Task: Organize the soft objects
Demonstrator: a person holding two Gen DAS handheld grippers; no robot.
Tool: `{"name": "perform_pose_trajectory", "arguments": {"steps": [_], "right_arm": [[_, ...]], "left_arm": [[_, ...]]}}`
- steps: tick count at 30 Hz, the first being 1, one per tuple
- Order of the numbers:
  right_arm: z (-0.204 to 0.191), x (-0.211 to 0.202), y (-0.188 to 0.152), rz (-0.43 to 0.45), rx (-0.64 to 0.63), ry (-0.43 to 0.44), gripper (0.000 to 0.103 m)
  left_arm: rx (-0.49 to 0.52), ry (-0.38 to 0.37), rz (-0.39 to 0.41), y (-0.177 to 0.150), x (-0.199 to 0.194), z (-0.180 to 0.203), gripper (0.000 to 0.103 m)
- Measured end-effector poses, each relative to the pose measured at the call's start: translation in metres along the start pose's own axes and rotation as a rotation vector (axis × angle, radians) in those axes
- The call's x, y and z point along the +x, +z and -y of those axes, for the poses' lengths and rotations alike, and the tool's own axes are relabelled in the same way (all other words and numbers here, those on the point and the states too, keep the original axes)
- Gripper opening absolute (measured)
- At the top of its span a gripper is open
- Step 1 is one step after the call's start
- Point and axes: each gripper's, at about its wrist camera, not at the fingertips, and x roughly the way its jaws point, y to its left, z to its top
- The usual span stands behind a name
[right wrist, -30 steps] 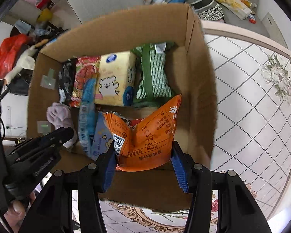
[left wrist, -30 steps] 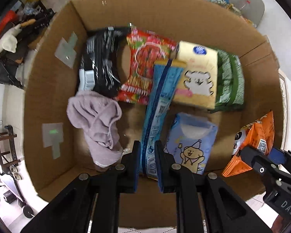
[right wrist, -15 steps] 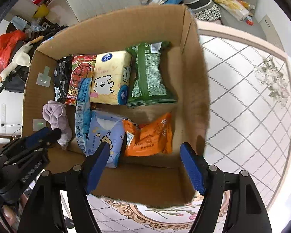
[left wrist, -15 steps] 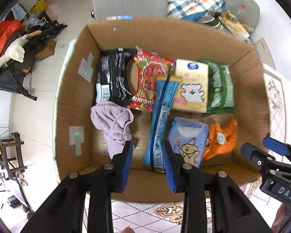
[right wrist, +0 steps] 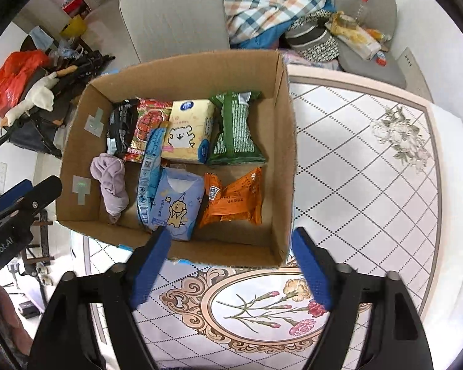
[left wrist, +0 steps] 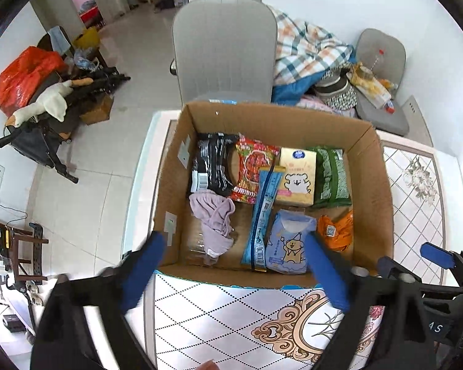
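An open cardboard box (left wrist: 382,185) (right wrist: 284,141) stands on the patterned table and holds soft packs: a long blue pack (left wrist: 262,219) (right wrist: 149,166), an orange snack bag (left wrist: 336,231) (right wrist: 231,200), a pale blue tissue pack (left wrist: 288,246) (right wrist: 176,203), a lilac cloth (left wrist: 214,219) (right wrist: 109,178), and black, red, yellow and green packs behind. My left gripper (left wrist: 234,246) is open and empty, above the box's near wall. My right gripper (right wrist: 230,243) is open and empty, above the near right corner.
The table top (right wrist: 370,185) with a diamond and flower pattern extends right and in front of the box. A grey chair (left wrist: 225,49) stands behind the box. Clothes and clutter lie on seats at the back right, more clutter on the floor at left.
Both grippers opened, let go of the long blue pack and the orange bag inside the box, then rose and pulled back towards the near side.
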Motion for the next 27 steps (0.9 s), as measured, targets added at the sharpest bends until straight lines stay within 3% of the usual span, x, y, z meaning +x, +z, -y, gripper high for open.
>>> {"name": "perform_pose_trajectory", "arguments": {"steps": [5, 15, 27], "right_arm": [[0.000, -0.017, -0.007, 0.040, 0.016, -0.026, 0.103], [0.003, -0.035, -0.016, 0.071, 0.027, -0.065, 0.103], [0.003, -0.138, -0.065, 0.220, 0.030, -0.040, 0.103]], "left_arm": [[-0.011, 0.005, 0.024, -0.007, -0.009, 0.000, 0.102], [-0.011, 0.001, 0.029, -0.021, -0.025, 0.001, 0.102], [-0.007, -0.035, 0.147, -0.045, -0.126, 0.006, 0.102]]}}
